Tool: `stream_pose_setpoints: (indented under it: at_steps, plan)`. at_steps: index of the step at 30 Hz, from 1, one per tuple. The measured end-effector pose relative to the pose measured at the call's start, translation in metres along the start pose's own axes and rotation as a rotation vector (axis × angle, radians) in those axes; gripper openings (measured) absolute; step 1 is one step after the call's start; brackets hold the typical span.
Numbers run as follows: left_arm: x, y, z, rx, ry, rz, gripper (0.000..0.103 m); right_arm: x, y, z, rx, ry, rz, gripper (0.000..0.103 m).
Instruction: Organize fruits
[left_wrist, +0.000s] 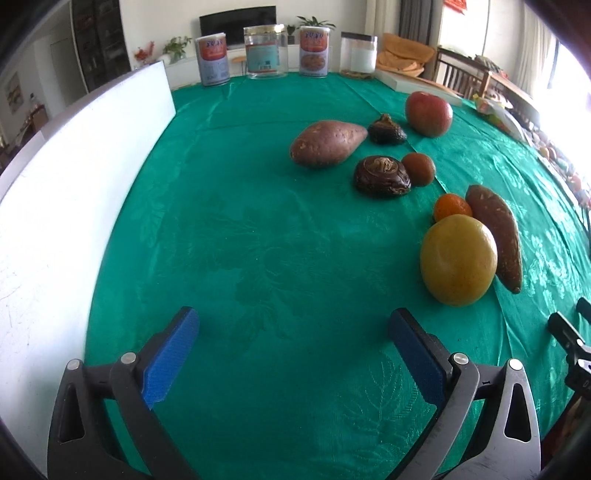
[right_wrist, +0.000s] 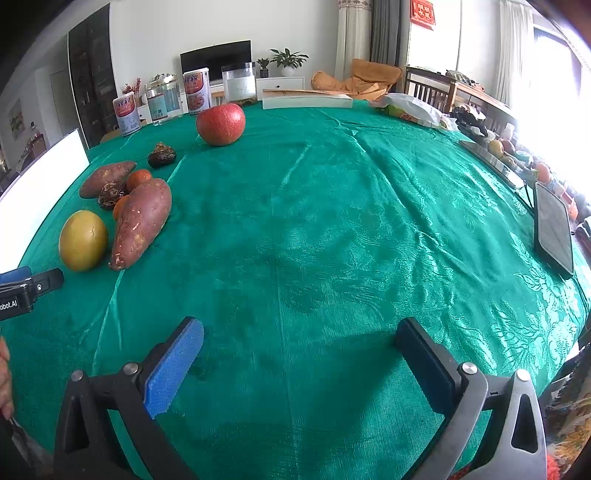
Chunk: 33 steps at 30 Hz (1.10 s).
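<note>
Green tablecloth (left_wrist: 240, 240) covers the whole table. White board (left_wrist: 74, 177) stands along its left edge. Four containers (left_wrist: 266, 51) line the far edge; a tablet (right_wrist: 554, 229) sits at the right. Left gripper (left_wrist: 291, 328) and right gripper (right_wrist: 299, 339) both hover over bare cloth, fingers spread wide, grasping nothing. Produce lies clustered ahead-right of the left gripper: red apple (left_wrist: 428, 114) farthest, two sweet potatoes (left_wrist: 327, 144), yellow fruit (left_wrist: 458, 260) nearest and touching one of them, two dark mushrooms (left_wrist: 382, 176), two small oranges (left_wrist: 451, 207)
</note>
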<state>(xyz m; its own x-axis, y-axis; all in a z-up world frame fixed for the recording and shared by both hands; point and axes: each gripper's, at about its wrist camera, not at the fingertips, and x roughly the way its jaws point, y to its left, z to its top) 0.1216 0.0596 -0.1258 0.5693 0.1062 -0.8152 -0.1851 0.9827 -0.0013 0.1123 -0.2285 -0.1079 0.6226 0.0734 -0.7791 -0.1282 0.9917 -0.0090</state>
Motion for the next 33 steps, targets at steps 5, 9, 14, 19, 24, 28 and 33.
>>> stream_pose_setpoints:
  at_steps: [5,9,14,19,24,28,33]
  plan:
    - [0.0036,-0.0001,0.0007,0.003,-0.004,-0.005,0.103,0.0005,0.0003,0.0007,0.0,0.005,0.0,0.103]
    - [0.0039,-0.0001,0.0004,0.003,-0.005,-0.005,0.103,0.0005,0.0003,0.0008,0.0,0.004,-0.001,0.103]
    - [0.0037,0.0,0.0004,0.003,-0.005,-0.005,0.103,0.0005,0.0003,0.0008,-0.001,0.005,0.0,0.103]
    - [0.0038,0.0,0.0003,0.004,-0.005,-0.005,0.103,0.0004,0.0004,0.0007,-0.001,0.005,0.0,0.103]
    - [0.0037,0.0001,0.0003,0.004,-0.005,-0.005,0.103,0.0003,0.0005,0.0007,-0.001,0.005,0.0,0.103]
    - [0.0037,0.0001,0.0002,0.004,-0.006,-0.005,0.103,0.0001,0.0005,0.0006,-0.001,0.005,0.0,0.103]
    - [0.0037,0.0001,0.0002,0.004,-0.006,-0.005,0.103,-0.0001,0.0006,0.0005,-0.001,0.005,0.0,0.103]
